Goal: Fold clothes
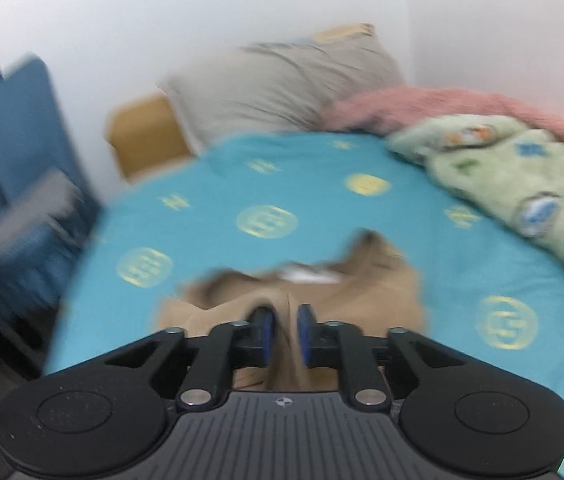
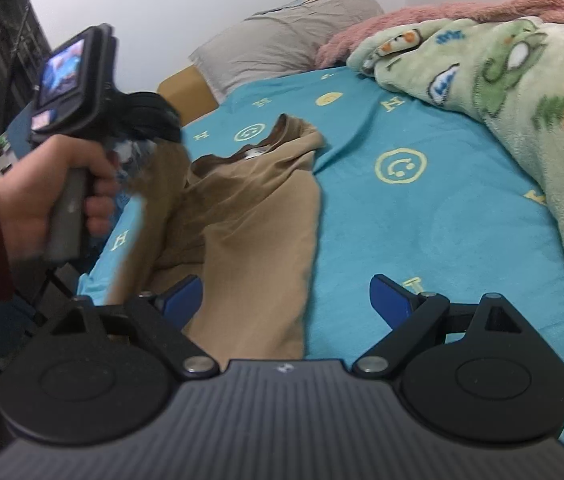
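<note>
Low in the right wrist frame, the right gripper (image 2: 285,300) gapes empty over the tan cotton T-shirt's (image 2: 254,216) hem — collar far upward — while the left gripper (image 1: 283,334) pinches its left edge.

A bed in a turquoise sheet (image 2: 461,216) stands against white walls (image 2: 162,8), grey pillow (image 2: 282,44) at its head.

matt tan cloth shirt (image 2: 254,216), fleecy blanket (image 2: 521,92)
</note>
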### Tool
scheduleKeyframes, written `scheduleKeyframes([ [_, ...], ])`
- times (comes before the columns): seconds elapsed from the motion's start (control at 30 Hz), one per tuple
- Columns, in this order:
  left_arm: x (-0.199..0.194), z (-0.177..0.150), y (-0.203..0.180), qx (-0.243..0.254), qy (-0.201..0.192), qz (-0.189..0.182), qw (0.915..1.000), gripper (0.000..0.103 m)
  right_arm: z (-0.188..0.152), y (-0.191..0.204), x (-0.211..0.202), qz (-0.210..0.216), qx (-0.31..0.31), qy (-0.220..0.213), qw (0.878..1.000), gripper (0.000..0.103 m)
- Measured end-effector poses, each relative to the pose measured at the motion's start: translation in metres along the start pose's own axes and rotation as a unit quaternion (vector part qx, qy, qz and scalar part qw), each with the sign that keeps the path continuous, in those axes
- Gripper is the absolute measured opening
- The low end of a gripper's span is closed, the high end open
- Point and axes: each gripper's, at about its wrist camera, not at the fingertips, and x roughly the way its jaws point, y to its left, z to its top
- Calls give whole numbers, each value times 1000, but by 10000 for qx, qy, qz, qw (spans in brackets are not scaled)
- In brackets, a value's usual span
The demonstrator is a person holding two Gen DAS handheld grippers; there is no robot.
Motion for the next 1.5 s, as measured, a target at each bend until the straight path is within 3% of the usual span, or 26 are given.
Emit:
scheduleKeyframes([
  [0.03, -3, -3, -8, -42, 27, -156, 9999, 41, 0, -2, 1, 0, 27, -11, 10000, 92],
  [0.1, -19, -12, -15, -1, -59, -122, 9999, 55, 1, -6, 2, 46, 79, -29, 10000, 92],
  [0.3, -96, -53, 6, -275, -367, -200, 9987, 77, 2, -8, -1, 231, 113, -126, 9996, 92],
  [0.43, -167, -99, 28, -473, -554, -11, 9973, 82, 0, -3, -10, 390, -26, -243, 9989, 92],
  [0.6, -237, -147, 43, -851, -486, 106, 9951, 82, -5, 10, -28, 572, -387, -499, 9964, 91],
  [0.9, -282, -162, 70, -1175, -821, -307, 9892, 83, -5, 63, -52, 1233, -1299, -632, 9818, 91],
  [1.03, -285, -177, 86, -1202, -1017, -368, 9868, 82, 16, 96, -3, 1170, -1422, -490, 9817, 91],
  [1.23, -260, -204, 133, -2101, -652, -590, 9737, 83, 43, 125, 115, 970, -1179, -182, 9881, 91],
  [1.4, -244, -206, 158, -2399, -709, -526, 9668, 84, 51, 156, 197, 464, -1833, -27, 9820, 90],
  [1.47, -233, -208, 164, -2404, -635, -497, 9673, 84, 53, 164, 224, 270, -2059, 97, 9782, 73],
  [1.5, -228, -208, 165, -2428, -574, -494, 9671, 84, 52, 167, 235, 186, -2162, 151, 9760, 73],
])
